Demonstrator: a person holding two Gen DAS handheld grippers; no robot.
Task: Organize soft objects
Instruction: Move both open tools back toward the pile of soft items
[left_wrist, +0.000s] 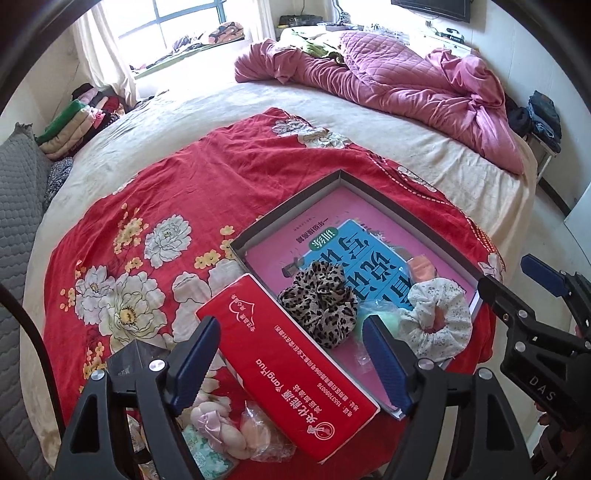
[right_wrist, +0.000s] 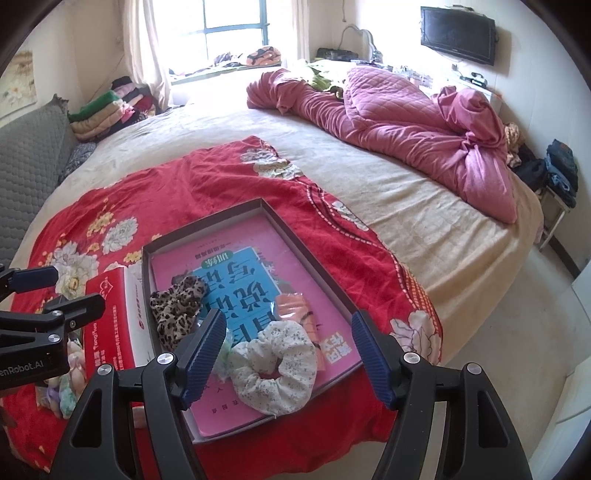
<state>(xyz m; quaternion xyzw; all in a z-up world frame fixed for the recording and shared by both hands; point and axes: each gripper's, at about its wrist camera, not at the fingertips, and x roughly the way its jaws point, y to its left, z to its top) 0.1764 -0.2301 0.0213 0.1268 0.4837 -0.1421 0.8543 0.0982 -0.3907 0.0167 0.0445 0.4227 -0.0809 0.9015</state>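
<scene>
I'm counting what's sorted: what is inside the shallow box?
Inside the shallow box: pink book, leopard scrunchie, white floral scrunchie, orange packet, a greenish item partly hidden. Anything beneath the book is covered.

- The left wrist camera sits low and close over the red tissue pack (left_wrist: 291, 373). It looks forward and down across the bed.
- The right wrist camera is a bit more to the right, close over the white scrunchie (right_wrist: 275, 371).
- The 2 views share the box (left_wrist: 295, 206), the red blanket (right_wrist: 221, 177) and the pink quilt (left_wrist: 406, 85) far off.
</scene>
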